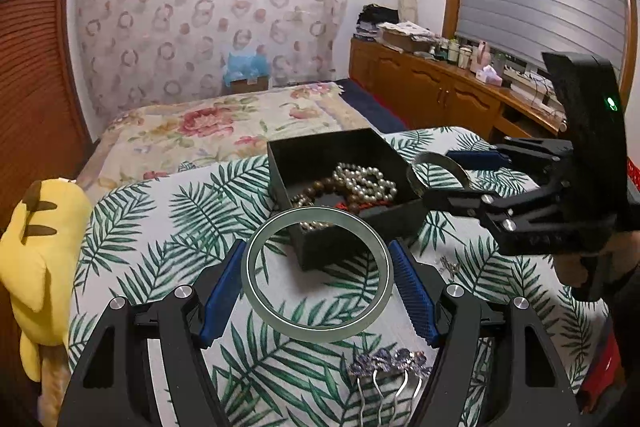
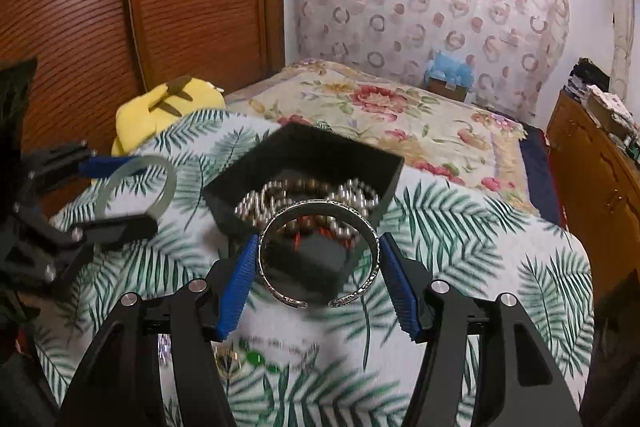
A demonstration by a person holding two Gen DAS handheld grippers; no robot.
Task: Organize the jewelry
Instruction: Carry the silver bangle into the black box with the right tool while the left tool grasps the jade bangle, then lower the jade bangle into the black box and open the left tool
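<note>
My left gripper (image 1: 318,283) is shut on a pale green jade bangle (image 1: 256,291), held above the leaf-print cloth just in front of the black jewelry box (image 1: 280,163). The box holds pearl and bead strings (image 1: 360,179). My right gripper (image 2: 318,279) is shut on an engraved silver cuff bracelet (image 2: 372,267), held over the near corner of the black box (image 2: 384,155). The right gripper also shows in the left wrist view (image 1: 444,173), with the silver cuff (image 1: 432,159) at the box's right side. The left gripper (image 2: 116,195) and jade bangle (image 2: 170,183) show left of the box in the right wrist view.
A purple flower hair comb (image 1: 388,367) lies on the leaf-print cloth (image 1: 160,227) near me. A small ornament (image 1: 450,265) lies right of the box. Green beads (image 2: 256,359) lie under the right gripper. A yellow plush toy (image 1: 36,247) sits at the left edge. A floral bed (image 1: 224,123) lies behind.
</note>
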